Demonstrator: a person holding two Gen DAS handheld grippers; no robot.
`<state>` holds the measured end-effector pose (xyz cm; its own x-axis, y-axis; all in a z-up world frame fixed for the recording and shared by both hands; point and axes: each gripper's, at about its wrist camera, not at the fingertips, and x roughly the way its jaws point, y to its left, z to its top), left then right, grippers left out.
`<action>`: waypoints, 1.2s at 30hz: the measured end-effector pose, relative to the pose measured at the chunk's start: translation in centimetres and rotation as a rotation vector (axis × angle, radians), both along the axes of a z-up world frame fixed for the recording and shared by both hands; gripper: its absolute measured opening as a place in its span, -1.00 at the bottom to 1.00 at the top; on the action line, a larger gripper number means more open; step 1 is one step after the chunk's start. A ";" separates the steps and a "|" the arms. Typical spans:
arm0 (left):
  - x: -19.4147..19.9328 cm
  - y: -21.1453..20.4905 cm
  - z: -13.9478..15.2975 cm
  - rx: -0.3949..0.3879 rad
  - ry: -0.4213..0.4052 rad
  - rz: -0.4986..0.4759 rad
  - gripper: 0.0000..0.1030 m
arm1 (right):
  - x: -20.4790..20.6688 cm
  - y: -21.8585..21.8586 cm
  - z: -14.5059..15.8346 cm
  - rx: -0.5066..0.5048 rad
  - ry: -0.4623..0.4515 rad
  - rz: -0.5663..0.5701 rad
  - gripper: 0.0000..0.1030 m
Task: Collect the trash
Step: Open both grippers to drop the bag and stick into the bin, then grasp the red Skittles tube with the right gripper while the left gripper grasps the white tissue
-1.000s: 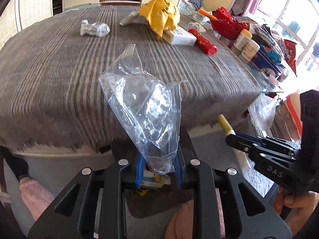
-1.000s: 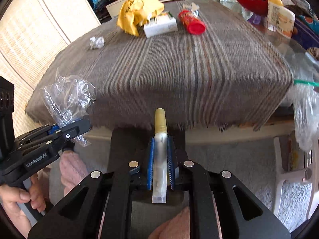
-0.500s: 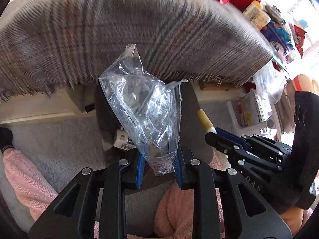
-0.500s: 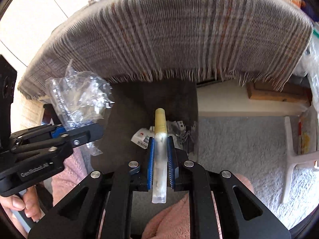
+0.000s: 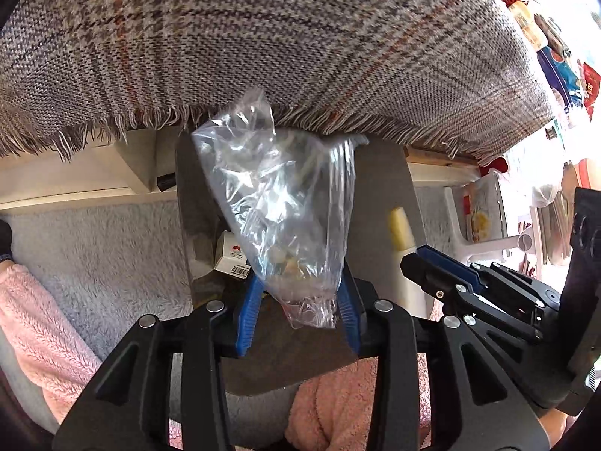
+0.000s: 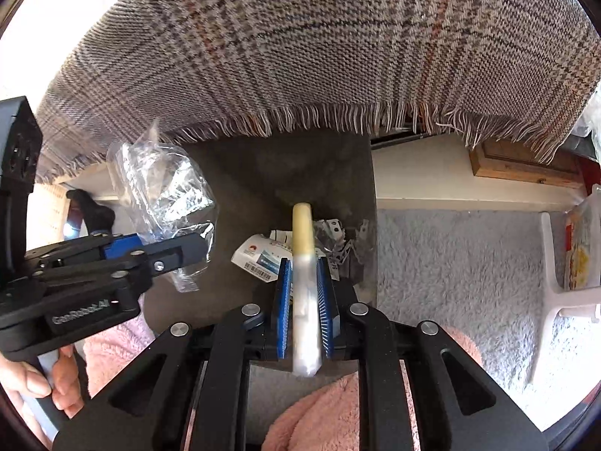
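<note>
My left gripper (image 5: 300,285) is shut on a crumpled clear plastic bag (image 5: 278,203), held over the dark trash bin (image 5: 383,173) below the table edge. The bag and left gripper also show in the right wrist view: bag (image 6: 165,188), gripper (image 6: 195,251). My right gripper (image 6: 304,267) is shut on a clear tube with a pale yellow cap (image 6: 302,233), also over the bin (image 6: 255,173). The right gripper (image 5: 409,259) and the tube (image 5: 400,229) show at the right of the left wrist view. Paper and wrapper trash (image 6: 263,259) lies inside the bin.
The plaid fringed tablecloth (image 5: 263,37) hangs over the table edge just above the bin. Grey shaggy carpet (image 6: 450,263) surrounds it. A white rack (image 6: 559,289) stands at the right. Pink-clad legs (image 5: 41,319) sit close below.
Both grippers have dropped from table height to below the table edge and now point down at the bin. Both kept hold of their items.
</note>
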<state>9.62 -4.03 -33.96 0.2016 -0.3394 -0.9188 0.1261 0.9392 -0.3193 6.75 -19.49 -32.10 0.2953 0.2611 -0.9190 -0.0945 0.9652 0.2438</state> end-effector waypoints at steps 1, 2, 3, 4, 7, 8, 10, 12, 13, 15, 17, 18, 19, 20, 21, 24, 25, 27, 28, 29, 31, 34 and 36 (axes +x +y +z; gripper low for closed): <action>0.0 0.2 0.1 0.001 -0.001 0.002 -0.27 | 0.1 -0.1 0.0 -0.004 0.002 -0.004 -0.67; 0.0 0.3 0.3 0.004 -0.006 0.007 -0.19 | 0.1 -0.1 0.0 -0.011 0.006 -0.002 -0.66; 0.0 0.4 0.5 0.006 -0.013 0.015 -0.13 | 0.1 -0.1 0.0 -0.020 0.009 0.003 -0.61; 0.0 0.7 0.8 0.009 -0.021 0.020 0.02 | 0.0 -0.1 0.1 -0.025 0.010 0.006 -0.52; -0.3 1.2 1.9 0.013 -0.052 0.038 0.27 | -0.5 -0.4 0.5 -0.032 0.006 0.011 0.06; -0.5 1.3 2.2 0.011 -0.059 0.042 0.35 | -0.7 -0.6 0.8 -0.031 0.002 0.006 0.12; -1.0 1.5 3.2 0.012 -0.082 0.046 0.51 | -1.0 -0.8 1.4 -0.035 0.001 0.002 0.33; -1.5 1.8 4.2 0.020 -0.113 0.052 0.67 | -1.3 -1.0 2.1 -0.045 -0.010 0.003 0.68; -1.7 1.8 4.8 0.025 -0.129 0.055 0.78 | -1.5 -1.1 2.6 -0.057 -0.022 0.004 0.76; -2.3 2.2 6.0 0.036 -0.167 0.060 0.84 | -1.8 -1.2 3.5 -0.080 -0.043 0.002 0.93; -2.7 2.5 6.9 0.045 -0.189 0.062 0.84 | -1.9 -1.6 4.2 -0.073 -0.054 -0.005 0.93; -2.9 2.7 7.5 0.046 -0.198 0.063 0.84 | -1.8 -2.0 4.4 -0.061 -0.055 -0.009 0.93; -3.0 2.9 7.9 0.043 -0.204 0.064 0.84 | -1.6 -2.4 4.6 -0.048 -0.057 -0.017 0.93; -3.1 3.1 8.4 0.038 -0.211 0.063 0.84 | -1.6 -2.8 5.0 -0.034 -0.065 -0.030 0.93; -3.2 3.2 9.0 0.036 -0.223 0.060 0.84 | -1.6 -3.2 5.6 -0.021 -0.077 -0.046 0.93; -3.3 3.5 10.9 0.048 -0.268 0.056 0.84 | -1.4 -4.2 7.3 0.011 -0.112 -0.082 0.93; -3.2 3.7 11.5 0.048 -0.281 0.058 0.84 | -1.2 -4.5 8.1 0.020 -0.127 -0.092 0.93; -2.8 4.1 12.6 0.037 -0.304 0.068 0.84 | -0.8 -5.1 9.4 0.027 -0.155 -0.113 0.93; -2.5 4.4 13.1 0.033 -0.315 0.074 0.84 | -0.5 -5.4 10.3 0.032 -0.173 -0.121 0.93; -2.2 4.6 13.4 0.032 -0.324 0.080 0.84 | -0.2 -5.7 11.0 0.034 -0.187 -0.126 0.93; -1.4 5.1 14.5 0.035 -0.346 0.091 0.84 | 0.5 -5.9 12.6 0.032 -0.215 -0.133 0.93; 0.3 6.2 15.6 0.043 -0.361 0.118 0.84 | 1.9 -6.4 14.6 0.049 -0.254 -0.148 0.93; 1.7 6.8 16.3 0.042 -0.368 0.132 0.84 | 3.1 -6.5 15.3 0.055 -0.270 -0.155 0.93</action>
<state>11.32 2.80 -17.69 0.5598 -0.2520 -0.7894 0.1021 0.9663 -0.2361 9.88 -26.02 -16.80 0.5670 0.2412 -0.7876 -0.0157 0.9592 0.2824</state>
